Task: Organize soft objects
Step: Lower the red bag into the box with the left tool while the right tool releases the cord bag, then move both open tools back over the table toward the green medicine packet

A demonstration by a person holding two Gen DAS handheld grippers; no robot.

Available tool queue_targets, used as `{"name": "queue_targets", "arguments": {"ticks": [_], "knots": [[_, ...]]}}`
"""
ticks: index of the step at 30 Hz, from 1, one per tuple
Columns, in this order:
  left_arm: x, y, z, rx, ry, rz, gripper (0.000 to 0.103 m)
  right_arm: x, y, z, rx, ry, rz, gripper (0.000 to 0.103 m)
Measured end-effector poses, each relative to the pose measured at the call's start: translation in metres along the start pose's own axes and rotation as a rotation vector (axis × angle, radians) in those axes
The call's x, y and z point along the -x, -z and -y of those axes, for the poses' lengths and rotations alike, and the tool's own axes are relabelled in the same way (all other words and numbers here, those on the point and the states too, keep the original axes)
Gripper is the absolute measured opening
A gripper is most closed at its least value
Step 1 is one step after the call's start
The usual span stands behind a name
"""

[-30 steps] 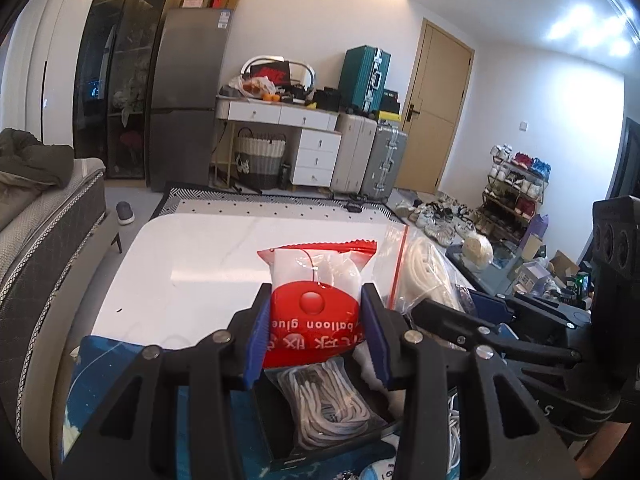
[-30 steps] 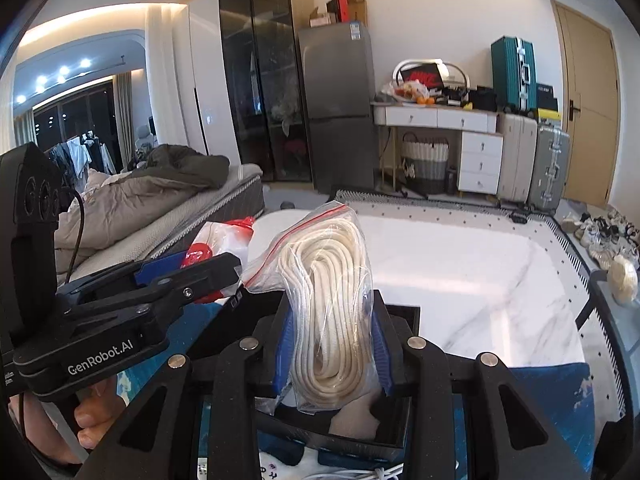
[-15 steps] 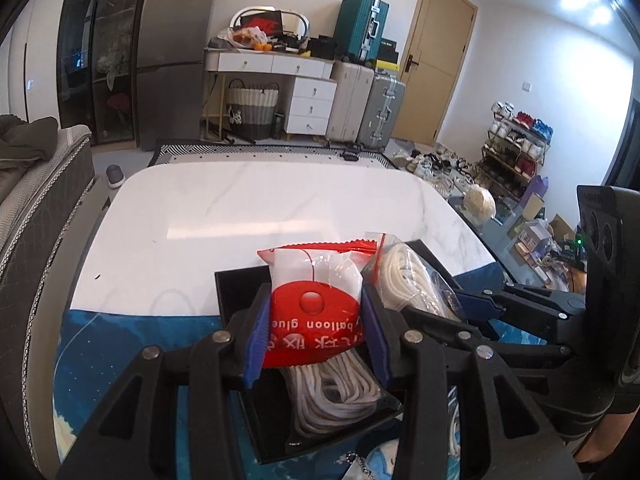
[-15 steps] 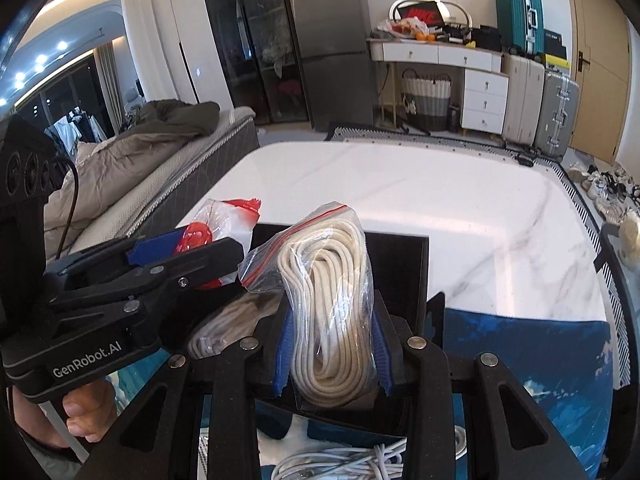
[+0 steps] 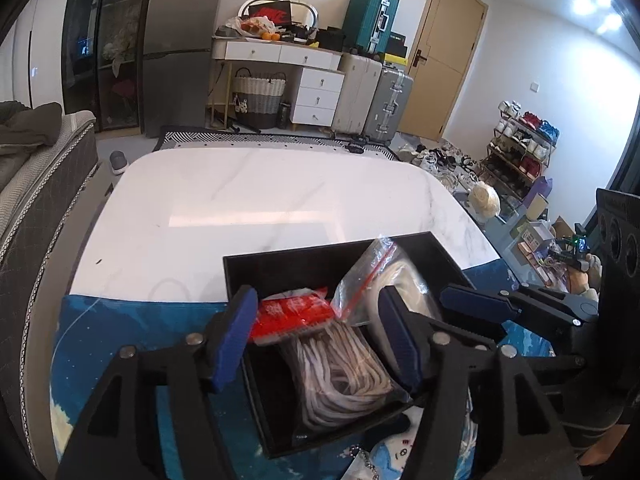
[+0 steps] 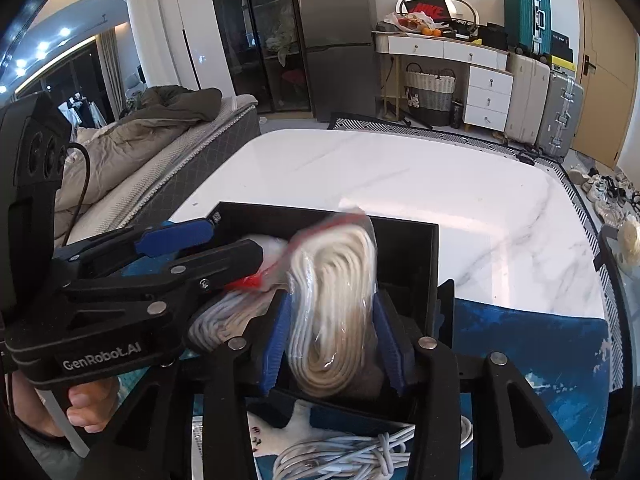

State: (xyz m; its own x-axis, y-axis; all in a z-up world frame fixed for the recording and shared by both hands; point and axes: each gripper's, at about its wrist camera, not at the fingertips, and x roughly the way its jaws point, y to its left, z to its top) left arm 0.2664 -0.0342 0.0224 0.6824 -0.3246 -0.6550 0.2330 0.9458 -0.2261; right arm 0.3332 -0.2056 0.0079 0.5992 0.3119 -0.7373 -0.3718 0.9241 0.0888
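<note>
A black box (image 5: 300, 258) stands on a blue mat at the near edge of a white marble table. Inside it lies a bag of white rope (image 5: 336, 376). The red balloon-glue packet (image 5: 292, 312) lies flat on top of that bag, free of my left gripper (image 5: 316, 320), whose jaws are opening above it. In the right wrist view my right gripper (image 6: 332, 336) is low in the box (image 6: 320, 212) and its jaws are opening. The clear bag of cream rope (image 6: 332, 300) stands between its pads, its top blurred. The left gripper (image 6: 224, 240) reaches in from the left.
The blue mat (image 6: 540, 340) covers the near end of the table (image 5: 260, 200). A coil of white cable (image 6: 352, 456) lies on the mat in front of the box. A person's hand (image 6: 84, 404) holds the left gripper's handle. A bed runs along the left side.
Both grippers sank towards the box. The left jaws widened and the red packet fell flat into the box. The right jaws widened around the cream rope bag, now low in the box.
</note>
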Motion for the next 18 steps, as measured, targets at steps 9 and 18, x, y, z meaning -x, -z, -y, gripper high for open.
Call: {"name": "queue_targets", "arguments": {"ticks": [9,18], "knots": [[0.066,0.018,-0.002,-0.018,-0.017,0.067,0.086,0.058,0.012,-0.009,0.028,-0.021,0.068,0.050],[0.085,0.091,0.000,-0.007,-0.020,-0.028,0.086,0.103,0.075,-0.008,0.067,-0.036,0.023,0.050]]}}
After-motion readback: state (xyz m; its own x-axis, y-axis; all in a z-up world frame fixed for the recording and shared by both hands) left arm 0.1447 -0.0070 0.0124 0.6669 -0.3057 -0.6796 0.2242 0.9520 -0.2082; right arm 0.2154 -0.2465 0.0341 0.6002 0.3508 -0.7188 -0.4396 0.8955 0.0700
